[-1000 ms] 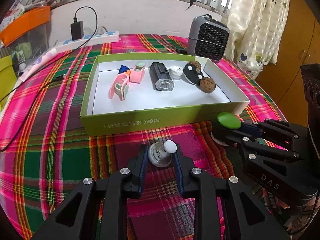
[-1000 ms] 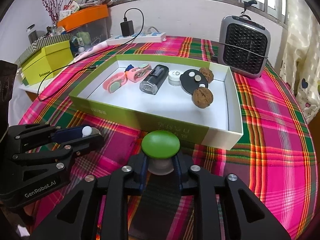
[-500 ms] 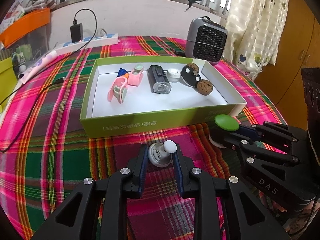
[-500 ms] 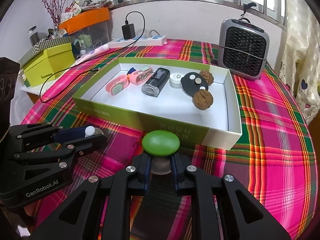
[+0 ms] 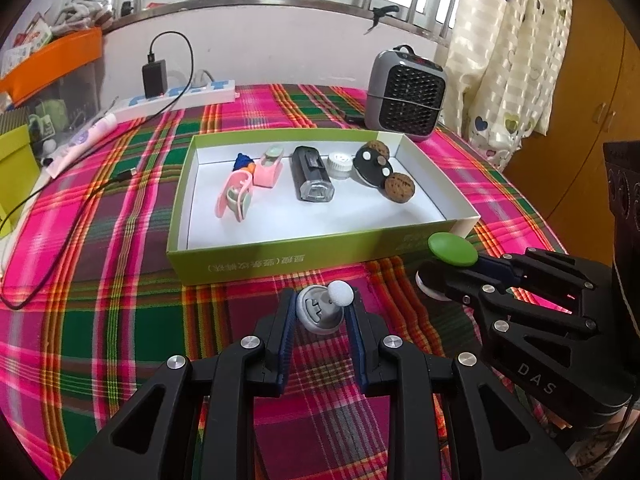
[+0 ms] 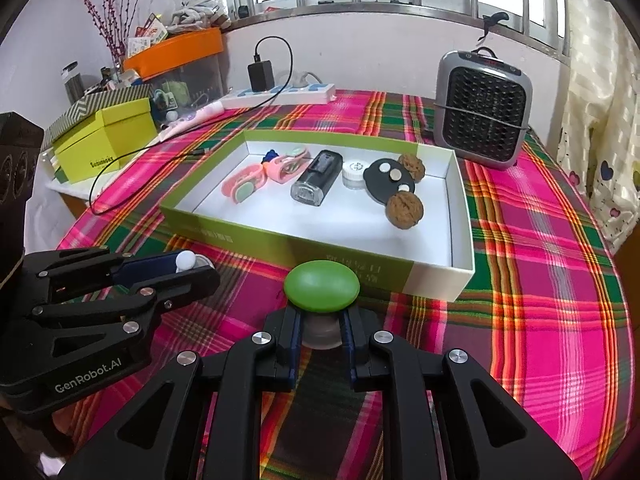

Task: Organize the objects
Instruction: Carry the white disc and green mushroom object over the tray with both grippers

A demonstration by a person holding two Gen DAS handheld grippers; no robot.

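Left wrist view: my left gripper (image 5: 320, 316) clamps grey knob thing (image 5: 318, 314), right gripper (image 6: 320, 330) pinches green-capped piece (image 6: 322, 292); green box (image 5: 280, 264) dead ahead, both just short.

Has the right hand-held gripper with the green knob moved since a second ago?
Yes, slightly. In the right wrist view the right hand-held gripper, shut on the green knob, has backed away from the green box; the box now sits higher and smaller.
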